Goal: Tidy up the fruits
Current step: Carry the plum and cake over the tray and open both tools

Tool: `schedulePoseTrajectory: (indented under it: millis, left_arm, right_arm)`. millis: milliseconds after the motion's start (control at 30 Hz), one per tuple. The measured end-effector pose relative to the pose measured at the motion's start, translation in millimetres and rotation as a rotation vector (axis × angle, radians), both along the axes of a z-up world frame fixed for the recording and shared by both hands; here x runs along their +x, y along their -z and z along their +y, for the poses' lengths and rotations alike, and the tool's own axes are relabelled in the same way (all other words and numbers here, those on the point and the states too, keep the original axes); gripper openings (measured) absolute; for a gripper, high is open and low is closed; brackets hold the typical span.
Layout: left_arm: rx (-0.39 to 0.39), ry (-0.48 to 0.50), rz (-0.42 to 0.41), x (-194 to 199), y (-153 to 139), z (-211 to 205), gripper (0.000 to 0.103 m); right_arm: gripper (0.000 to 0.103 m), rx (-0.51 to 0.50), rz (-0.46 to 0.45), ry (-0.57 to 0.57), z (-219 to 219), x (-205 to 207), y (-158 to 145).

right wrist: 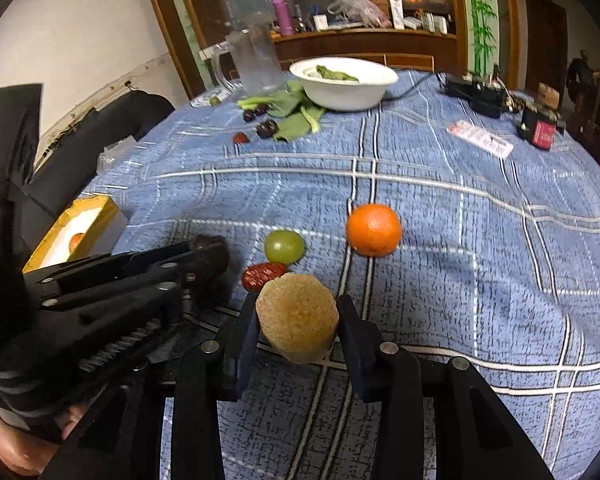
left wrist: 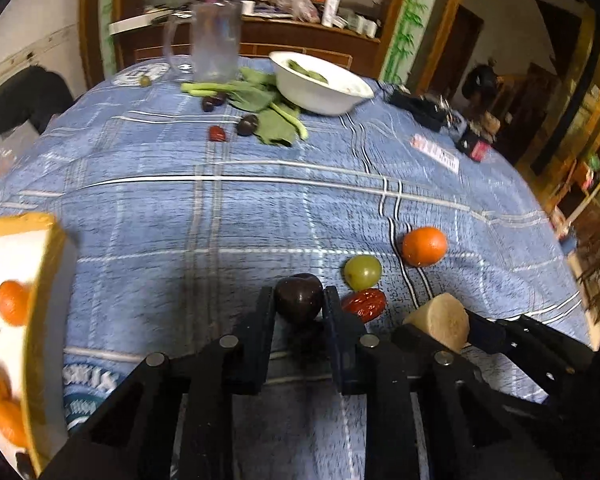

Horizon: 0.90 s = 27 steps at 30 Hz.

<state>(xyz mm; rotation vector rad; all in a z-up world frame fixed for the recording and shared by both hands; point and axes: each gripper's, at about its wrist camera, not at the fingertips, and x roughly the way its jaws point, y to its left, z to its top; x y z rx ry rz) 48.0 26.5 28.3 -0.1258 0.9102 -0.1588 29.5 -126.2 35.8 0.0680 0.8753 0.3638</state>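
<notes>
Closest to my left lens, the left gripper (left wrist: 299, 308) is clenching a dark purple plum (left wrist: 299, 298), its glossy skin showing a small dent at the top, both pads pressing its sides just above the blue plaid tablecloth (left wrist: 220, 208). No earlier view is reaching me, so I am reporting only the grip as it is standing now.

Over on the right lens, the right gripper (right wrist: 298, 322) is grasping a tan, rough-textured cylindrical chunk (right wrist: 297, 316) with a flat cut face; I cannot tell what fruit or root it is. It is sitting squarely between the pads.

Just beyond both tools, three loose fruits are lying on the cloth: a wrinkled red jujube (right wrist: 263, 274) nearest the chunk, a pale green grape (right wrist: 285, 245) touching or almost touching it, and a bright orange mandarin (right wrist: 373, 229) a little apart to the right.

At the left table edge a yellow-rimmed white box (left wrist: 40, 280) is holding several orange fruits (left wrist: 12, 302).

Farther back I am seeing a white bowl (right wrist: 348, 92) with green leaves inside, more leafy greens (right wrist: 296, 120) spread beside it, a few dark plums and one small red fruit near them, and a clear glass mug (right wrist: 256, 62) standing upright.
</notes>
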Motion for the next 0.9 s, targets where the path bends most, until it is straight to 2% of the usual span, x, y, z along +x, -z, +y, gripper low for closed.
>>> schedulePoseTrajectory:
  millis: [200,433,600,667,800,900]
  left_arm:
    - [-0.037,-0.089,-0.055,-42.3,-35.1,47.6,0.023]
    - [0.013,-0.270,-0.103,-101.9,-62.7,131.5,0.023]
    - [0.003,-0.400,-0.069,-140.7,-49.9,193.8,0.023]
    - [-0.006,-0.430,-0.047,-149.3,-40.9,209.9,0.023]
    - [-0.005,-0.447,-0.006,-162.3,-21.5,227.5,0.023]
    - [0.033,-0.427,-0.023,-164.9,-18.8,223.8,0.024]
  right_arm:
    - [0.041,-0.015,-0.040,-0.008,3.5,-2.4,-4.1]
    - [0.041,-0.047,-0.086,0.022,3.4,-8.0,-4.6]
    - [0.041,-0.098,-0.112,0.038,12.9,-14.9,-7.8]
    - [0.041,-0.078,-0.106,0.023,20.3,-22.2,-14.8]
    - [0.041,0.004,-0.079,-0.081,54.4,-46.0,-34.8]
    - [0.042,0.011,-0.067,-0.190,97.3,-58.4,-47.1]
